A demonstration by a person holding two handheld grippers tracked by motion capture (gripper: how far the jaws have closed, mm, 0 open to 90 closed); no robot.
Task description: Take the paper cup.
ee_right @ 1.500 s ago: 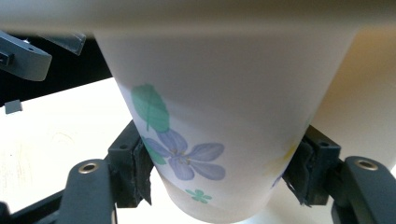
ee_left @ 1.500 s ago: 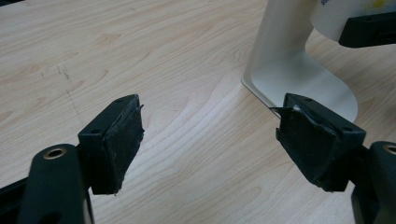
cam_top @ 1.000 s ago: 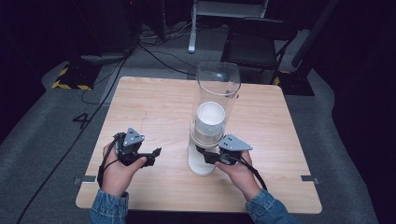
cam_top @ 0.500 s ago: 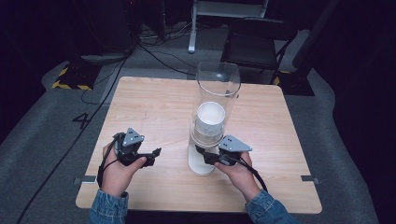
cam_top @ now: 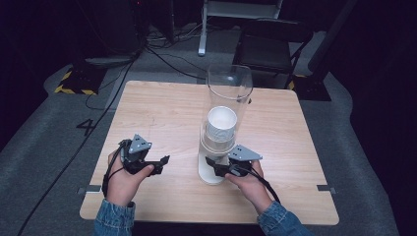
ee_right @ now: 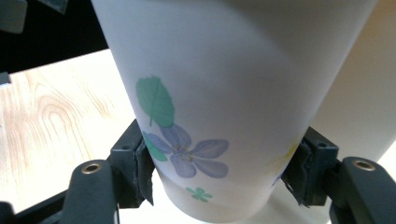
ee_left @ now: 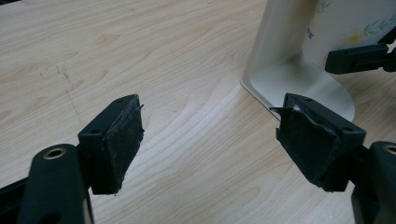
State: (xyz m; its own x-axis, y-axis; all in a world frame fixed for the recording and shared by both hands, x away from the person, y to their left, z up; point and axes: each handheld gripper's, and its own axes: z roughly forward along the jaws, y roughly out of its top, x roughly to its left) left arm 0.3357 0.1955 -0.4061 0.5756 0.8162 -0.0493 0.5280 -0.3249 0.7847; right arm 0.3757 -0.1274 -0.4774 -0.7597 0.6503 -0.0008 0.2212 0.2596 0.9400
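Note:
A tall clear dispenser tube (cam_top: 229,88) stands on a white base (cam_top: 209,173) near the table's front middle, with a stack of white paper cups (cam_top: 221,123) inside. My right gripper (cam_top: 214,165) is at the tube's foot, shut on the lowest flower-printed paper cup (ee_right: 224,93); both pads press its sides in the right gripper view, where the gripper (ee_right: 219,175) shows from behind. My left gripper (cam_top: 163,161) rests low over the table to the left, open, with bare wood between its jaws (ee_left: 210,140). The left gripper view shows the base (ee_left: 299,84) and the cup (ee_left: 355,23).
The wooden table (cam_top: 162,108) has open room left and behind the dispenser. Beyond the far edge are a dark chair (cam_top: 273,46), cables (cam_top: 162,54) on grey floor and yellow-black tape (cam_top: 74,83).

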